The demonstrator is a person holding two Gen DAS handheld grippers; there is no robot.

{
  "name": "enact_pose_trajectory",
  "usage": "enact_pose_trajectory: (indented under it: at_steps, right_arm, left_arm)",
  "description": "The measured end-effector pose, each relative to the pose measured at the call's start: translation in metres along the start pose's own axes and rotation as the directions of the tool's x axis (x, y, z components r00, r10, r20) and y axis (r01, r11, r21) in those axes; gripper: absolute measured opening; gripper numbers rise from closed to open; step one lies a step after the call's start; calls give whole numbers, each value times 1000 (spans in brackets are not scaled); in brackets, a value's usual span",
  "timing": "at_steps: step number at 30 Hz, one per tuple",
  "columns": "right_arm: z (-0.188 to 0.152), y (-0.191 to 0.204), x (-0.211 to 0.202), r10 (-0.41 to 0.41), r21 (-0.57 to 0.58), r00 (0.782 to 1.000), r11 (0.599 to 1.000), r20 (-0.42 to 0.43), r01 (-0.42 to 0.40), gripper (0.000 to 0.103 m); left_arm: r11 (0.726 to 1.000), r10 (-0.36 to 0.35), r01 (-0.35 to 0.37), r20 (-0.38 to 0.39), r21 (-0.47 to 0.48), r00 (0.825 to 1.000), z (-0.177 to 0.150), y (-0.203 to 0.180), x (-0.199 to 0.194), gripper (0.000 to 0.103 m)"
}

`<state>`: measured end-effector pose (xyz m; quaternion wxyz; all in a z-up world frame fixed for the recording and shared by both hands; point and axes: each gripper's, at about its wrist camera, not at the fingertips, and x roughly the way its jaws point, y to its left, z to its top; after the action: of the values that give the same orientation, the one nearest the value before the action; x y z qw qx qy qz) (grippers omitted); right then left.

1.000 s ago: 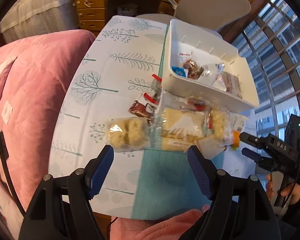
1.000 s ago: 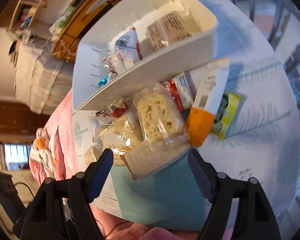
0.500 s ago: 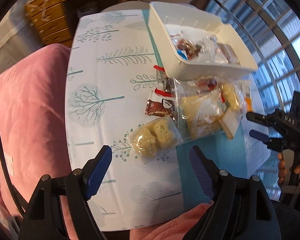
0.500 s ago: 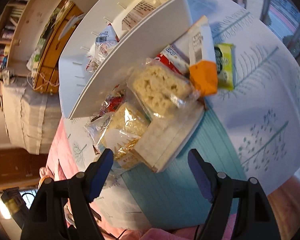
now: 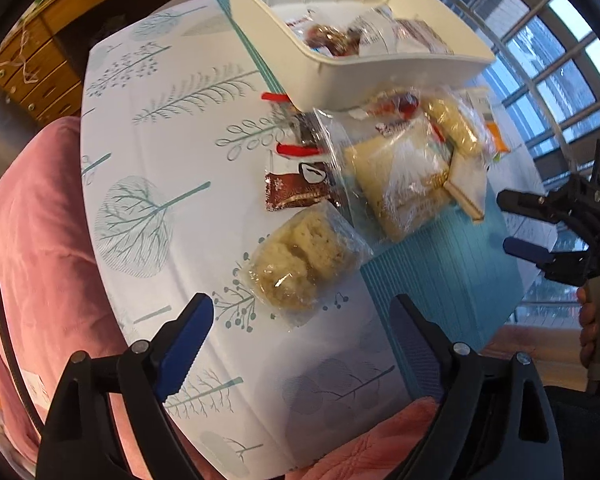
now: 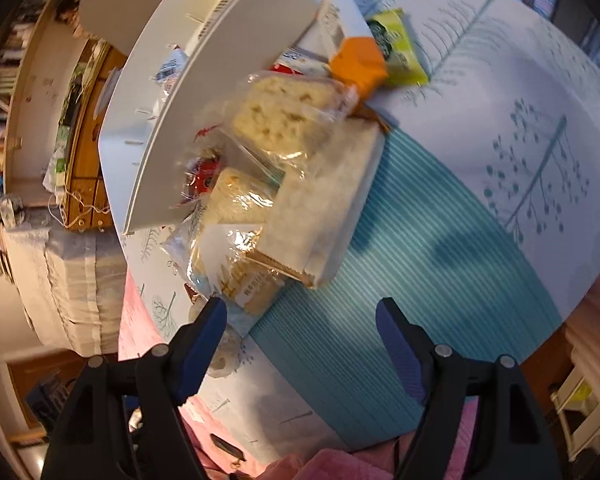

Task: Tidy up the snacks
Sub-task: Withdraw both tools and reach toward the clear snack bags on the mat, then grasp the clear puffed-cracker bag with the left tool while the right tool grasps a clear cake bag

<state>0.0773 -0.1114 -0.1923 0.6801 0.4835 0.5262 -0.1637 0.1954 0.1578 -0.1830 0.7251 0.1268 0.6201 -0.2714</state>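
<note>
A white bin (image 5: 384, 76) (image 6: 204, 120) with several snacks inside stands at the far side of the table. Loose snacks lie in front of it: a clear-wrapped rice cake (image 5: 304, 260), a brown chocolate packet (image 5: 296, 192), a big clear bag of biscuits (image 5: 404, 184) (image 6: 236, 216), a white flat pack (image 6: 328, 200), another rice cake (image 6: 288, 116), an orange-and-white packet (image 6: 356, 56) and a green packet (image 6: 396, 48). My left gripper (image 5: 300, 320) hovers just short of the near rice cake, its jaws opening, nothing between them. My right gripper (image 6: 300, 320) (image 5: 516, 224) is open and empty near the white flat pack.
The round table wears a white tree-print cloth (image 5: 148, 128) with a teal striped band (image 6: 420, 248). A pink cushion (image 5: 32, 240) lies at the left. A wooden drawer cabinet (image 5: 40, 52) stands behind, and windows (image 5: 548, 52) are at the right.
Both grippers sank closer to the snacks and rolled. The left one's jaws spread wider and now frame the near rice cake. The right one shifted toward the pile's near edge.
</note>
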Motion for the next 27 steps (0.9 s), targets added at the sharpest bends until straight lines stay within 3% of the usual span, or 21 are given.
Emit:
enact_pose_trajectory:
  at_steps: [15,27]
  right_arm:
    - [33,-8,19,-34,76,999,997,7,33,79]
    - [68,14,40,-140,64,990,988,31,138,79]
  left_arm:
    - [999,23,-28,-145,-32,989,20,5,52,89]
    - [995,50,-67,-219,-68,974,27,9,84,89]
